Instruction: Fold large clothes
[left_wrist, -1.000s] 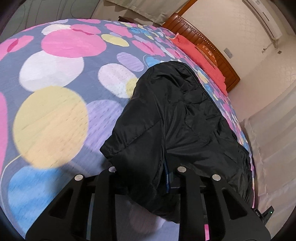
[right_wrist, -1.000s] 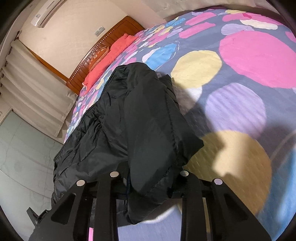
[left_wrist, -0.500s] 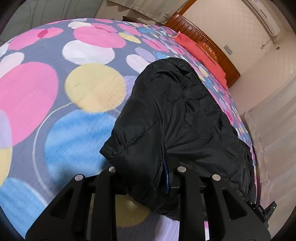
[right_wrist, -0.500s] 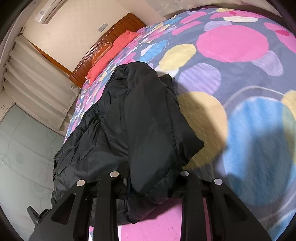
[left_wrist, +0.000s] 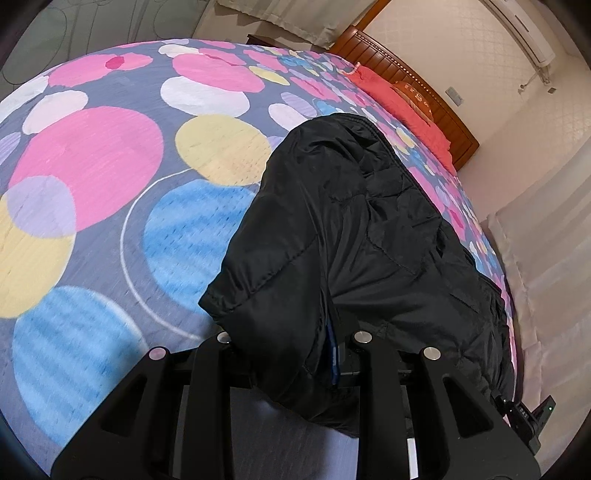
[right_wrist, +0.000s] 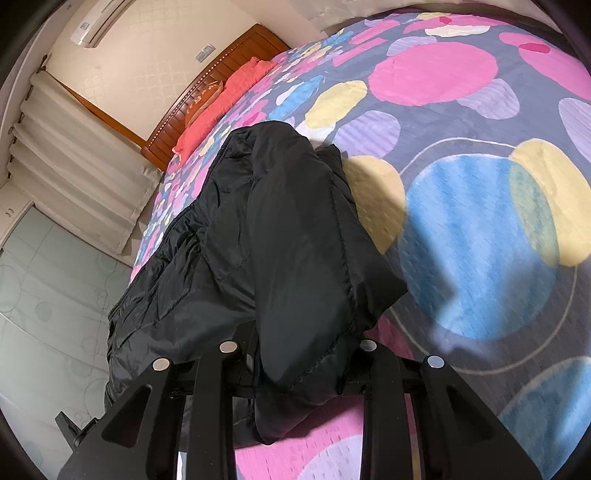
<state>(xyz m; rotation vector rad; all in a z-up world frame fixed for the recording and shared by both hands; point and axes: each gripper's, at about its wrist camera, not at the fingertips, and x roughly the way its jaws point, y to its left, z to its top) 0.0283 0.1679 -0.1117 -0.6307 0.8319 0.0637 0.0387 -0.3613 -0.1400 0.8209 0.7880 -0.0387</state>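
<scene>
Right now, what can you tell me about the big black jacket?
The black jacket looks puffy and quilted, with smooth, slightly shiny fabric and stitched seams. One end is lifted and bunched between the left gripper and the right gripper, which are both shut on it. The rest trails away, wrinkled, over the spotted bedspread towards the red pillows, near the bed's edge. A bit of blue shows inside a fold.

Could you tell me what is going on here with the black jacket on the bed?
A person is folding a black jacket on a bed covered by a circle-patterned bedspread. Each hand works a hand-held gripper: the left hand-held gripper and the right hand-held gripper are each clamped on a bunched edge of the jacket, holding that end up off the bedspread. The rest of the jacket trails away toward the red pillows and wooden headboard. The fold is not finished.
</scene>
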